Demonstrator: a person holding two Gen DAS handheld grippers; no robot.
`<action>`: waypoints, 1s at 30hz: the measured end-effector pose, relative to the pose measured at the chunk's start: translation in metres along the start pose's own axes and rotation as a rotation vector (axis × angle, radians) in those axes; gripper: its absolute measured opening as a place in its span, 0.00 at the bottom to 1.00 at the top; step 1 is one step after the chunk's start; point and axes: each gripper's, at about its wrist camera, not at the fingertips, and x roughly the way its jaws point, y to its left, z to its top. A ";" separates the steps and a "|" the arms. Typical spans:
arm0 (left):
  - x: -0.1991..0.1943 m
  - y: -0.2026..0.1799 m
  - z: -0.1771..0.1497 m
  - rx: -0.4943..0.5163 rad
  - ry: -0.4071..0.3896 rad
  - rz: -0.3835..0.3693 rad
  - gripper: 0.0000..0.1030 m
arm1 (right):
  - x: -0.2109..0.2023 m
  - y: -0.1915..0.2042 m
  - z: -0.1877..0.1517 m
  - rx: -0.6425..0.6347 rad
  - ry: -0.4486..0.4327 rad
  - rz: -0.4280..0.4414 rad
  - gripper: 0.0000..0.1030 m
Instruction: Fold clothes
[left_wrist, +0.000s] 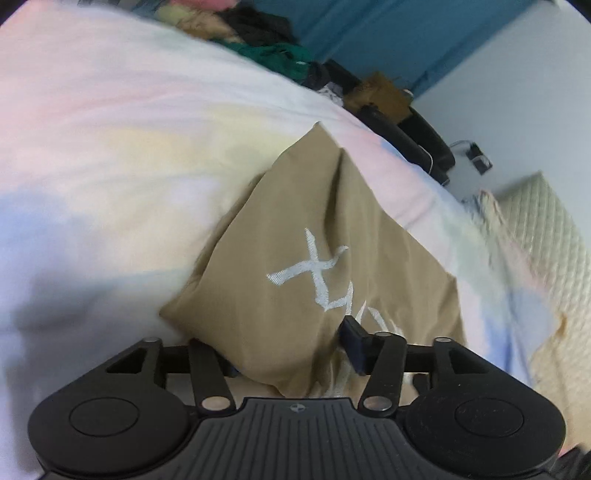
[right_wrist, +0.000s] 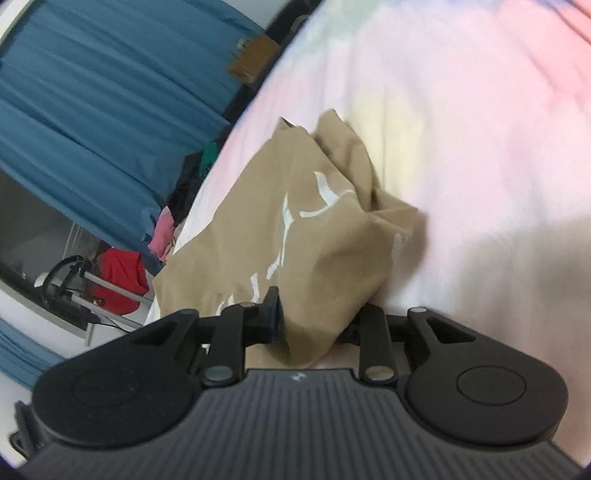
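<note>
We see a bed covered by a pastel sheet (left_wrist: 155, 140) in soft pink, yellow and blue patches. Beyond its far edge hang blue curtains (right_wrist: 92, 96) against a pale wall (left_wrist: 517, 92). A heap of mixed clothes (left_wrist: 266, 40) lies along the bed's far side. A cream quilted blanket (left_wrist: 546, 236) sits at one edge. A red item (right_wrist: 118, 280), possibly a garment, lies near a metal frame.

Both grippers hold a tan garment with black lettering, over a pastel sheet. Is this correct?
Not quite: the lettering is white, not black, as the left wrist view shows. The rest holds: the left gripper and the right gripper both hold the tan garment over the pastel sheet.
</note>
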 end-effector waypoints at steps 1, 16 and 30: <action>-0.005 -0.004 0.002 0.019 0.023 0.016 0.71 | -0.006 0.004 0.002 0.013 0.018 -0.025 0.32; -0.233 -0.130 -0.007 0.358 -0.246 0.126 1.00 | -0.185 0.096 0.004 -0.261 -0.029 -0.048 0.92; -0.412 -0.171 -0.074 0.510 -0.511 0.139 1.00 | -0.346 0.172 -0.051 -0.697 -0.301 0.076 0.93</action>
